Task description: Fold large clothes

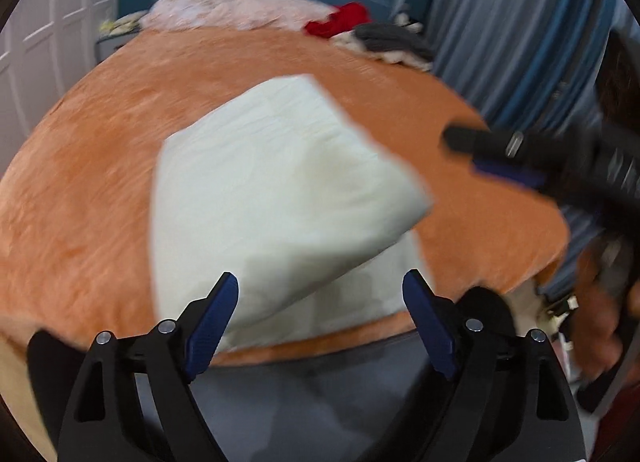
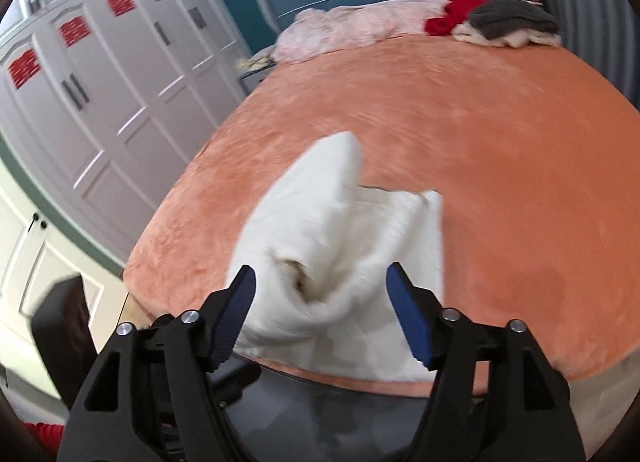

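A white folded cloth point(image 1: 280, 182) lies on the orange bed cover point(image 1: 80, 182), with one corner lapped over toward the right. My left gripper point(image 1: 320, 278) hangs above the cloth's near edge, open, its blue pads point(image 1: 212, 326) wide apart and touching nothing. In the right wrist view the same white cloth point(image 2: 340, 230) looks bunched and blurred, with a raised fold. My right gripper point(image 2: 320, 274) is open around its near end; the pads point(image 2: 408, 314) stand clear of the fabric. From the left wrist view the right gripper point(image 1: 464, 152) shows at the right, over the bed cover beside the cloth.
At the head of the bed lie a pink blanket point(image 2: 352, 26), a red garment point(image 2: 452, 10) and a grey garment point(image 2: 512, 18). White wardrobe doors point(image 2: 100, 82) run along the left, a striped curtain point(image 1: 520, 22) on the right. The bed's near edge point(image 2: 360, 382) is just below the grippers.
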`<control>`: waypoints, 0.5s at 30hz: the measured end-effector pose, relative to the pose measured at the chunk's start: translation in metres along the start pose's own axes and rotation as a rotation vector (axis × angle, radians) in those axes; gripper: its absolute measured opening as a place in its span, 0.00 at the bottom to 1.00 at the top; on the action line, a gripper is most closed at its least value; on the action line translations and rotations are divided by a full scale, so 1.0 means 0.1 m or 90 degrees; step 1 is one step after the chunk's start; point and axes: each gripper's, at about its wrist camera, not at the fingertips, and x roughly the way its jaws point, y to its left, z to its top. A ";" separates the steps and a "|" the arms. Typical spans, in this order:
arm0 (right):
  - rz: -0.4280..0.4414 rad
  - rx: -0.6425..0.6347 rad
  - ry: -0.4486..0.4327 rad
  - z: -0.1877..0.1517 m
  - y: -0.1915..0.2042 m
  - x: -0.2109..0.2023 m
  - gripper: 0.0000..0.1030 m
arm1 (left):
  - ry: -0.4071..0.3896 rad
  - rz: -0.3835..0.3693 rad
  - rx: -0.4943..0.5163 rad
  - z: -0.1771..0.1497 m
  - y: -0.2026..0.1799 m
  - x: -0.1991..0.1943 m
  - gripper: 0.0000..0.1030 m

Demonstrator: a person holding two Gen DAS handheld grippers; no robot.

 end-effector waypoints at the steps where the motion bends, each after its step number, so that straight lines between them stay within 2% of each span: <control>1: -0.002 -0.003 0.009 0.02 0.04 0.08 0.65 | 0.007 0.014 -0.006 -0.04 0.07 0.03 0.79; 4: -0.013 -0.001 0.048 0.04 0.13 0.27 0.65 | 0.039 0.068 -0.036 -0.19 0.34 0.17 0.79; 6: 0.000 0.011 0.076 0.03 0.15 0.43 0.65 | 0.054 0.093 -0.054 -0.29 0.48 0.26 0.79; 8: 0.014 0.019 0.091 0.02 0.15 0.52 0.64 | 0.065 0.101 -0.062 -0.35 0.56 0.34 0.79; 10: 0.024 0.021 0.104 0.01 0.14 0.58 0.44 | 0.075 0.113 -0.063 -0.38 0.61 0.42 0.79; 11: 0.028 0.016 0.102 0.00 0.14 0.59 0.29 | 0.078 0.116 -0.064 -0.37 0.62 0.46 0.78; 12: 0.032 0.012 0.097 0.01 0.12 0.57 0.22 | 0.080 0.120 -0.066 -0.38 0.64 0.48 0.77; 13: 0.035 0.008 0.090 0.00 0.10 0.52 0.18 | 0.085 0.134 -0.070 -0.38 0.66 0.51 0.76; 15: 0.026 -0.004 0.071 -0.03 0.10 0.40 0.15 | 0.090 0.142 -0.079 -0.38 0.73 0.56 0.71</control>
